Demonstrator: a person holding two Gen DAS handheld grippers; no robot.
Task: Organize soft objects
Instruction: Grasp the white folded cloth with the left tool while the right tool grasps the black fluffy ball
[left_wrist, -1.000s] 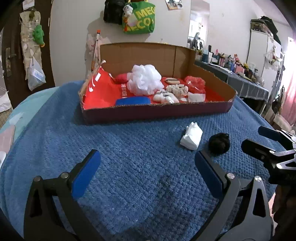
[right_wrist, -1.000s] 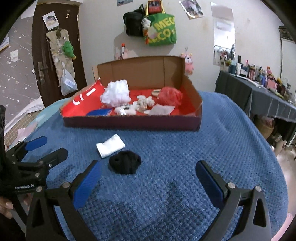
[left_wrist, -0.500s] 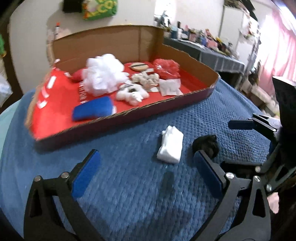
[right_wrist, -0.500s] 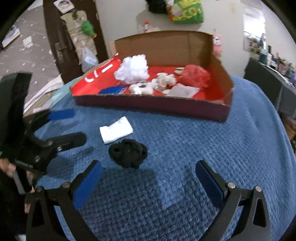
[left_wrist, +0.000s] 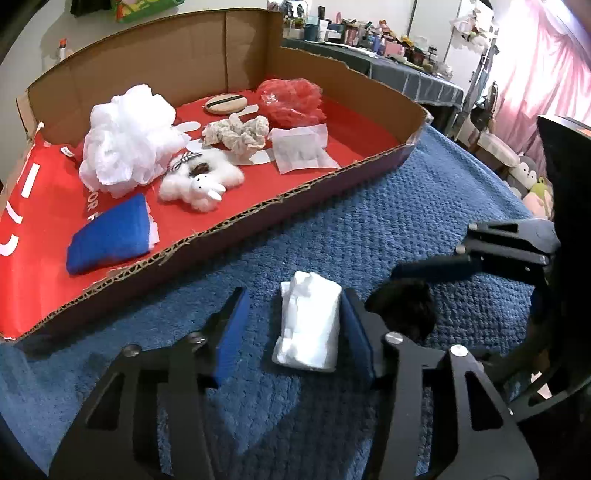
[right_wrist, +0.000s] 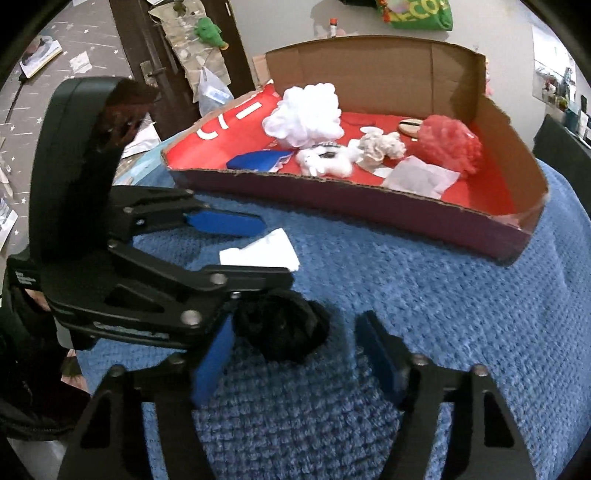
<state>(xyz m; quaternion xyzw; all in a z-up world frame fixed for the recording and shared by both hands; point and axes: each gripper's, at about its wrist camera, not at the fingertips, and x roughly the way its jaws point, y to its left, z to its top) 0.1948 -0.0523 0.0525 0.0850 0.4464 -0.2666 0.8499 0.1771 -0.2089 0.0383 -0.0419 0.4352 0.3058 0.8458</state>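
Note:
A white folded cloth (left_wrist: 308, 325) lies on the blue blanket between the fingers of my left gripper (left_wrist: 295, 328); the jaws are partly closed, the right pad touching it, the left pad a little apart. The cloth also shows in the right wrist view (right_wrist: 264, 253). A black scrunchie (right_wrist: 282, 325) lies between the fingers of my right gripper (right_wrist: 295, 350), which is open around it; it shows in the left wrist view (left_wrist: 404, 308) too. Beyond stands the cardboard box (left_wrist: 369, 162) with red lining.
The box holds a white mesh puff (left_wrist: 127, 138), a red puff (left_wrist: 290, 101), a blue cloth (left_wrist: 109, 236), a white plush (left_wrist: 201, 182) and more. The left gripper's body (right_wrist: 129, 251) lies close beside my right gripper. A cluttered table (left_wrist: 388, 62) stands behind.
Both grippers moved forward and down. The left jaws narrowed around the white cloth. The right jaws narrowed around the black scrunchie.

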